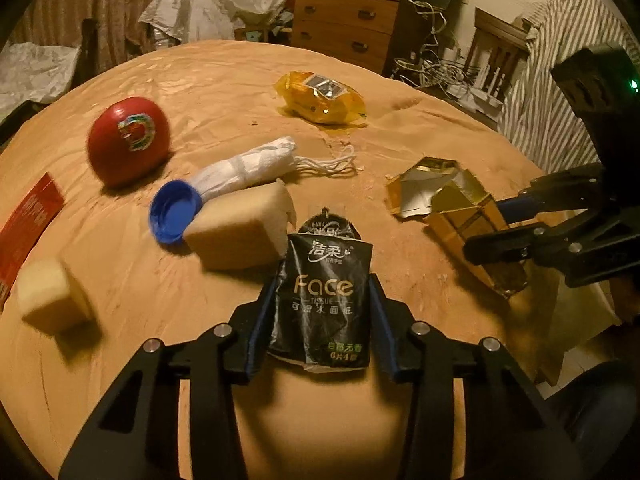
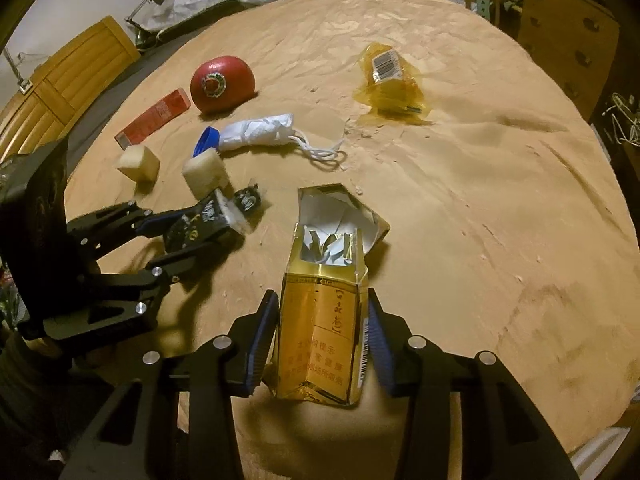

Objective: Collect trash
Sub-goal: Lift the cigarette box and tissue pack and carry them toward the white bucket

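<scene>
Your left gripper (image 1: 322, 300) pinches the tissue pack (image 1: 320, 300) and your right gripper (image 2: 320, 344) pinches the gold box (image 2: 320, 320), both above the counter (image 2: 480, 200), but the wrapper (image 2: 392, 84), cap (image 1: 174, 212) and wad (image 1: 248, 168) still wait.

red apple (image 1: 128, 140), wooden dresser (image 1: 346, 26), striped cloth (image 1: 560, 60)
</scene>
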Available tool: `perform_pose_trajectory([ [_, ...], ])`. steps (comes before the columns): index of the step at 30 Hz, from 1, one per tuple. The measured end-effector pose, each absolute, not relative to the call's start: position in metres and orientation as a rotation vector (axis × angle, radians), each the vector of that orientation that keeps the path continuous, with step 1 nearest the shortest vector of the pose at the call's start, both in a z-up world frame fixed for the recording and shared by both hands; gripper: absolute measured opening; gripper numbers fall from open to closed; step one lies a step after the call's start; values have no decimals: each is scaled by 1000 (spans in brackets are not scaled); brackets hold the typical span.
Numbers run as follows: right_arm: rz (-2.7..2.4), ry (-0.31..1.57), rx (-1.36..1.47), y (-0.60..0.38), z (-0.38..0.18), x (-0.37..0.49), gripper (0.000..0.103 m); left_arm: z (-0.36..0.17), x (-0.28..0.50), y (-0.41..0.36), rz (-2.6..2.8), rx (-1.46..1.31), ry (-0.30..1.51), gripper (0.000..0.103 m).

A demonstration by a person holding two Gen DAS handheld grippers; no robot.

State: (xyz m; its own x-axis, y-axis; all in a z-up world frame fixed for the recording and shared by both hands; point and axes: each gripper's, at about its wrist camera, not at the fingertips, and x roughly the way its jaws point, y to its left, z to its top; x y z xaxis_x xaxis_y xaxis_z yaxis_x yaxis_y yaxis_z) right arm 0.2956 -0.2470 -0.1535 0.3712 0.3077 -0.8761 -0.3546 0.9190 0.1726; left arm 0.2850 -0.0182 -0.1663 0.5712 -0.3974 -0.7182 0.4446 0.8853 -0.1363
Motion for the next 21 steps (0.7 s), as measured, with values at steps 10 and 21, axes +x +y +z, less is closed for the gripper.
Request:
perform_pose_trajectory([
  [10,442,1016,-39,-243,-138,249,44,-156,237,8,-450,-25,806,42],
  [21,373,772,-66,-247,-70,184,44,-95,191,-5,-376,-30,644,42],
])
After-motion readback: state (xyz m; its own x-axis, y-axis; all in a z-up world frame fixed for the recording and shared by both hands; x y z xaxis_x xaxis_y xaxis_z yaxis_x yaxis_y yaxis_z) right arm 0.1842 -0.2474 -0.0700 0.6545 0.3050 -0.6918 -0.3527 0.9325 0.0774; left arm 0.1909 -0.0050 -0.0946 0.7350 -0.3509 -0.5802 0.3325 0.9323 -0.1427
